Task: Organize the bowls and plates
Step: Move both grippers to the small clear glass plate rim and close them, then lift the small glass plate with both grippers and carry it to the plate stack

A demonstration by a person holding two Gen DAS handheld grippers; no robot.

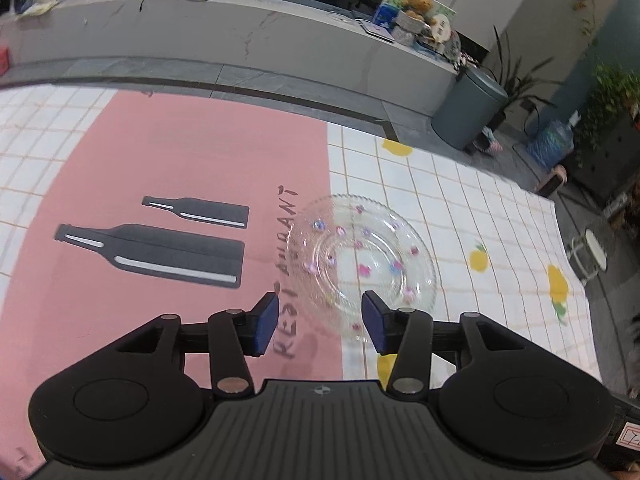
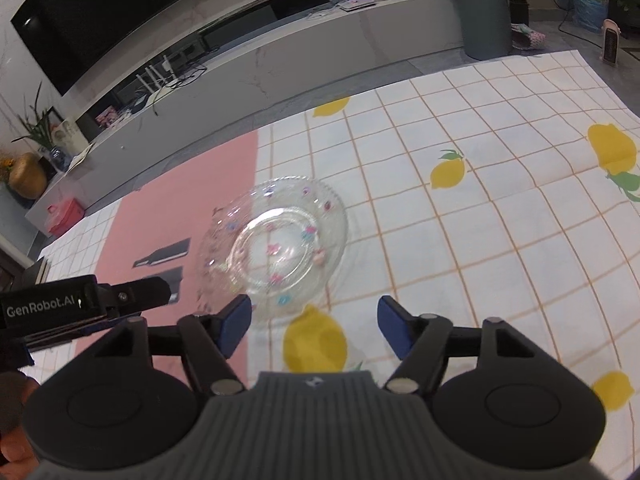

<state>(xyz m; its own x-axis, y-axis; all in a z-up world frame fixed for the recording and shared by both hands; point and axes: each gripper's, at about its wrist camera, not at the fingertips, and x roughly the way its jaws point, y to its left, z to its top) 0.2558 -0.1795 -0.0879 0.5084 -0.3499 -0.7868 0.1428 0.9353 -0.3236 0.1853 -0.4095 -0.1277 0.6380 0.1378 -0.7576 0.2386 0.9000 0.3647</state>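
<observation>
A clear glass plate (image 1: 366, 260) with small coloured flower dots lies flat on the table, across the edge of a pink placemat (image 1: 180, 184) and the lemon-print tablecloth (image 1: 480, 216). My left gripper (image 1: 320, 324) is open and empty, just short of the plate's near rim. The plate also shows in the right wrist view (image 2: 276, 244). My right gripper (image 2: 314, 320) is open and empty, a little short of the plate's near edge. The left gripper's body (image 2: 80, 308) shows at the left of the right wrist view.
The placemat carries two black bottle prints (image 1: 160, 256). Beyond the table's far edge stand a long grey TV bench (image 2: 280, 60), a grey bin (image 2: 484, 20) and plants. The tablecloth (image 2: 500, 200) stretches to the right with lemon prints.
</observation>
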